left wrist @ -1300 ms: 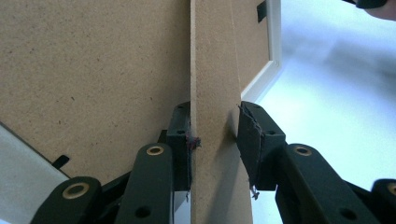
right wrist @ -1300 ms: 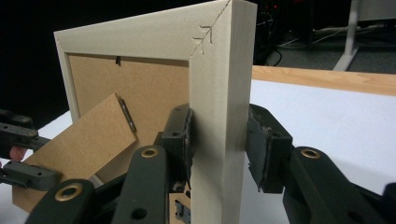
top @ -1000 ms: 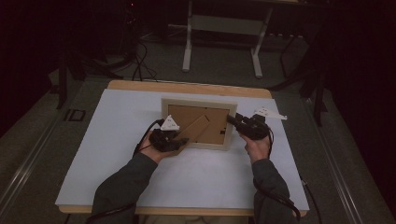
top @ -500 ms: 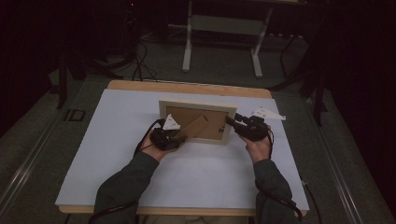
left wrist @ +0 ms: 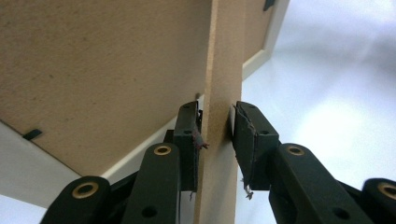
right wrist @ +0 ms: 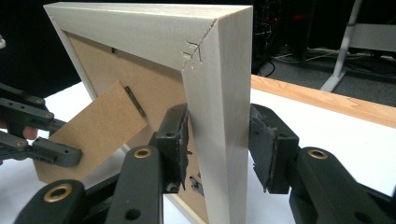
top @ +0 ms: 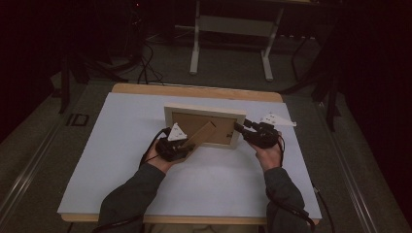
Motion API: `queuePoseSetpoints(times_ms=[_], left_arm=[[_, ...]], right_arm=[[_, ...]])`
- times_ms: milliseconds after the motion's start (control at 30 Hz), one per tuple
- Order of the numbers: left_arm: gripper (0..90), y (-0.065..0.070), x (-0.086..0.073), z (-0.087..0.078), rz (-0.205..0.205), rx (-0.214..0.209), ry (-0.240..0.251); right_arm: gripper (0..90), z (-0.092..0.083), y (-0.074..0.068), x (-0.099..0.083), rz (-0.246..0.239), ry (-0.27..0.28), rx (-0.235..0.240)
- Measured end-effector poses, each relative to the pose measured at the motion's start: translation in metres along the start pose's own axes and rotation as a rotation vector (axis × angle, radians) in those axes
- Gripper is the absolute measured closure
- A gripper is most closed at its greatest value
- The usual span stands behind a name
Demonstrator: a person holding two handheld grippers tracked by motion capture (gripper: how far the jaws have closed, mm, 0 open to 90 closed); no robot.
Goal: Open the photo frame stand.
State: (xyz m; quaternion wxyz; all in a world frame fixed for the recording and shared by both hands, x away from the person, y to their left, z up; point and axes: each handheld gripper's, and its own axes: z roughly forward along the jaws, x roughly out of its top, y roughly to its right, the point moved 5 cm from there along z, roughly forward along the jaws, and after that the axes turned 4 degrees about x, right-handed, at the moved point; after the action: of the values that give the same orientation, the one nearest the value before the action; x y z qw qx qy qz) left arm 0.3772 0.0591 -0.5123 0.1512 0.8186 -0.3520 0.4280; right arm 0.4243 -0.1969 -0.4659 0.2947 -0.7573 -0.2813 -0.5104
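Observation:
A pale wooden picture frame (top: 204, 112) stands upright on the white table (top: 121, 145), its brown back (left wrist: 93, 70) facing me. Its brown stand (top: 201, 133) swings out from the back toward my left hand. My left gripper (top: 187, 144) has the stand (left wrist: 224, 70) between its pads, and its jaws have just been closing onto it. My right gripper (top: 241, 128) grips the frame's right side (right wrist: 219, 70), both pads against the wood, though its jaws have just been opening a little. In the right gripper view the stand (right wrist: 93, 130) and left gripper (right wrist: 46, 149) show at the left.
A wooden strip (top: 194, 91) runs along the table's far edge. Beyond it stand a grey metal leg frame (top: 231, 43) and cables on the dark floor. A white sheet or plate (top: 278, 119) lies just right of the right gripper.
The frame has risen from a backward lean to upright. The left gripper has closed further on the stand.

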Motion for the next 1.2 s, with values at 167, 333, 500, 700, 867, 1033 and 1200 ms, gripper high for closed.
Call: queuePoseSetpoints(times_ms=[167, 333, 500, 700, 867, 1033, 1200], left_arm=[[73.6, 0.006, -0.001, -0.003, 0.023, 0.005, 0.003], [73.7, 0.011, -0.002, -0.004, 0.049, 0.027, 0.003], [74.2, 0.013, -0.004, -0.004, 0.044, 0.033, 0.009], [75.0, 0.016, -0.007, -0.006, 0.044, 0.029, 0.013], [75.5, 0.019, -0.01, -0.006, 0.044, 0.029, 0.021], [76.1, 0.022, -0.013, -0.007, 0.047, 0.027, 0.029], [76.3, 0.024, -0.015, -0.007, 0.052, 0.027, 0.029]], right_arm=[[58.3, -0.002, -0.003, -0.001, -0.017, -0.005, 0.003], [58.1, -0.004, -0.006, -0.002, -0.035, -0.009, -0.001], [57.8, -0.006, -0.009, -0.004, -0.042, -0.005, -0.013], [57.5, -0.009, -0.012, -0.005, -0.048, -0.01, -0.008], [57.1, -0.011, -0.015, -0.007, -0.055, -0.01, -0.004], [56.6, -0.014, -0.018, -0.009, -0.071, -0.008, 0.0], [56.1, -0.016, -0.02, -0.01, -0.073, -0.008, 0.004]])
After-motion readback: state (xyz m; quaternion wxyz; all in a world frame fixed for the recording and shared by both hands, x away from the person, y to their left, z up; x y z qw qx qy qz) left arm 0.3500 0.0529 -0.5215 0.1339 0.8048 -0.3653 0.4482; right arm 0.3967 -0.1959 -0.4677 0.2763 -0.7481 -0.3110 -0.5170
